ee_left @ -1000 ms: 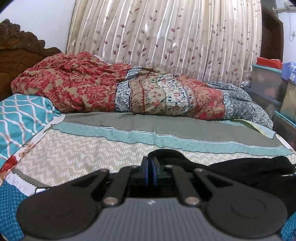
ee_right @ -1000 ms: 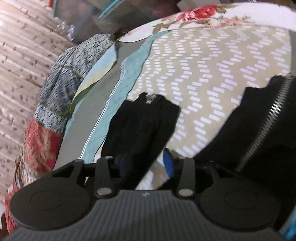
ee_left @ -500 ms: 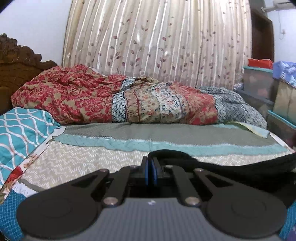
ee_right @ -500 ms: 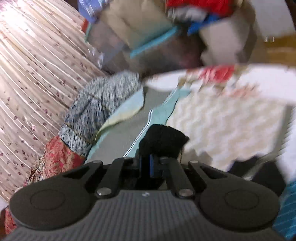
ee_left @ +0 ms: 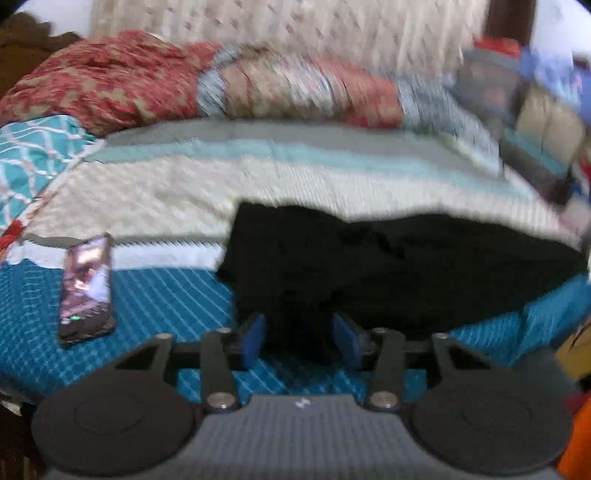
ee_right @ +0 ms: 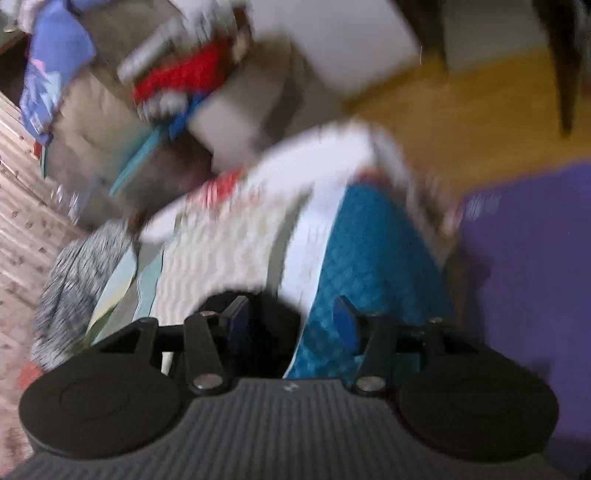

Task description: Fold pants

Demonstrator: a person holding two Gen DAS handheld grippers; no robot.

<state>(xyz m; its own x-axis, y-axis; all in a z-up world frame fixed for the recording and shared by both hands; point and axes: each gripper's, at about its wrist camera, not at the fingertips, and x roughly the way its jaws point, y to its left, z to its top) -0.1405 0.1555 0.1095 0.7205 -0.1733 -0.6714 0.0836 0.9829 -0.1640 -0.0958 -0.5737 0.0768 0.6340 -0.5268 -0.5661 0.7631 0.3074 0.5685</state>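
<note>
Black pants point(ee_left: 388, 266) lie bunched across mid-frame on the bed point(ee_left: 155, 295). Both the left gripper point(ee_left: 298, 341) and right gripper point(ee_right: 291, 325) are opening, apparently releasing cloth after a fold; next, regrip an edge.

You're in a home bedroom: a bed point(ee_left: 155, 199) with patterned sheets, carved wooden headboard point(ee_left: 26, 40), rumpled floral quilt point(ee_left: 122, 70), leaf-print curtains point(ee_left: 295, 26) behind, stacked storage boxes point(ee_left: 491, 88) alongside, phone point(ee_left: 86, 288) lying on the bedspread.

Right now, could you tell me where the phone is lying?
In the left wrist view, the phone lies at the left on the teal bedspread, left of the black pants.
</note>
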